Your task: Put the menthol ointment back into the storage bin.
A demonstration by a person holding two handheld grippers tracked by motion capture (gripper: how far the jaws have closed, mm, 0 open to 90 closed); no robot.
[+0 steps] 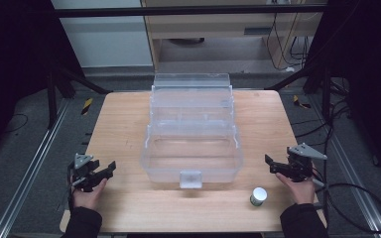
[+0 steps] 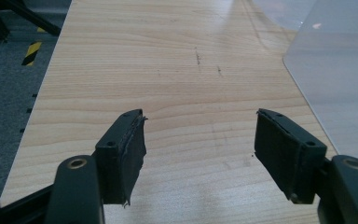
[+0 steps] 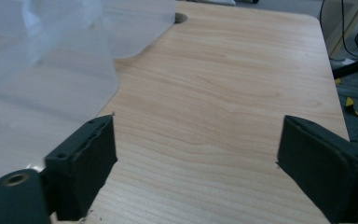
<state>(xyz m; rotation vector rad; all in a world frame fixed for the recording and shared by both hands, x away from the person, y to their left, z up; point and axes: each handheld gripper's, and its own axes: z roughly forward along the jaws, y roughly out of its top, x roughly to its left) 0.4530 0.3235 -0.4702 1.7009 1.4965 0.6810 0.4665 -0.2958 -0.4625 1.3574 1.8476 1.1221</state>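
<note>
left gripper (image 1: 110, 168) wide, empty, near-left | right gripper (image 1: 270, 163) wide, empty, near-right | clear plastic box (image 1: 192, 130) lay open mid-table; small white-capped jar (image 1: 259, 196) near-right | box judged light, slick, flexing; grip by rim or front latch (image 1: 190, 179)

Box (image 1: 192, 148) mid-table (image 1: 124, 119); small jar (image 1: 258, 196) near its right front corner

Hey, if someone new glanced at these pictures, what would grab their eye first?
Probably the big clear plastic box standing open in the middle of the wooden table, its lid tipped back at the far side. Next, the open left claw and open right claw flanking it, and the small white-capped jar near the table's front edge, by the right hand.
</note>
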